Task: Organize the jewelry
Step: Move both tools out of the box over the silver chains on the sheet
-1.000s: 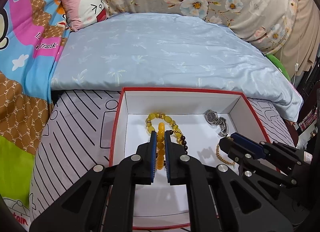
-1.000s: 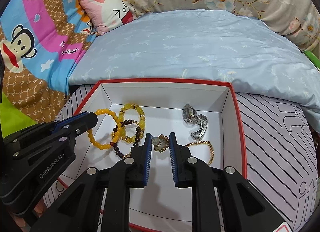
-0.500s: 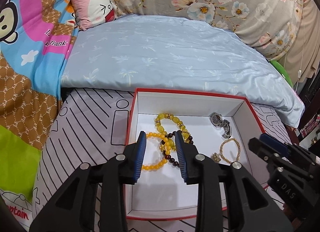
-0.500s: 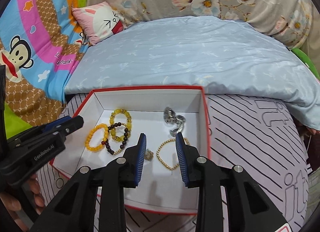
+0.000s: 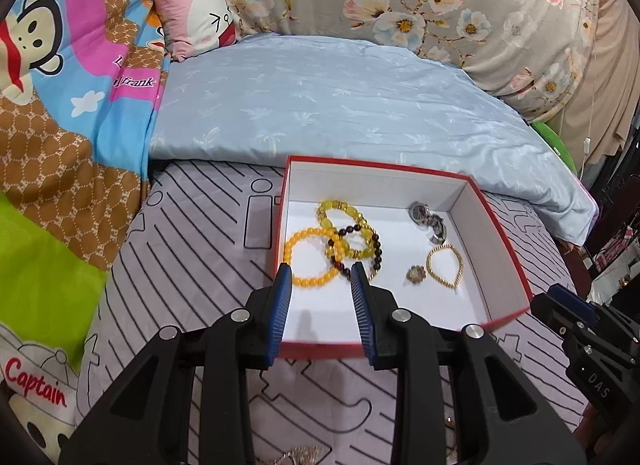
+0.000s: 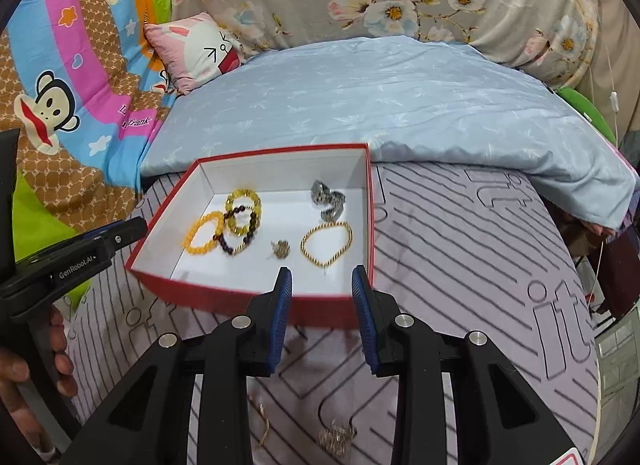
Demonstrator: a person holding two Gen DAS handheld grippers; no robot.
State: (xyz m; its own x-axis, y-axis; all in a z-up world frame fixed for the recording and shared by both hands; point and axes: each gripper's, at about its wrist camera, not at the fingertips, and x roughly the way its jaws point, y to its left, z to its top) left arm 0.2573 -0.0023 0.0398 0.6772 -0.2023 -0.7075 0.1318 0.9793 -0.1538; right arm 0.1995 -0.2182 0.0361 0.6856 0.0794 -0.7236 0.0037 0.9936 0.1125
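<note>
The red box (image 5: 404, 339) sits on the striped bed cover (image 5: 192, 257), with open room on both sides of it. A blue quilt (image 6: 380, 105) lies right behind its back wall. The left claw (image 5: 322, 271) hangs over the front left edge, and the right claw (image 6: 322, 275) over the front right edge. Both have just been opening and hold nothing. Inside lie an orange bead bracelet (image 5: 310, 259), a yellow one (image 6: 244, 209), a dark one (image 5: 360, 247), a gold chain (image 6: 326, 245), a watch (image 6: 328, 199) and a small charm (image 6: 281, 248). More jewelry (image 6: 336, 439) lies on the cover near the front.
</note>
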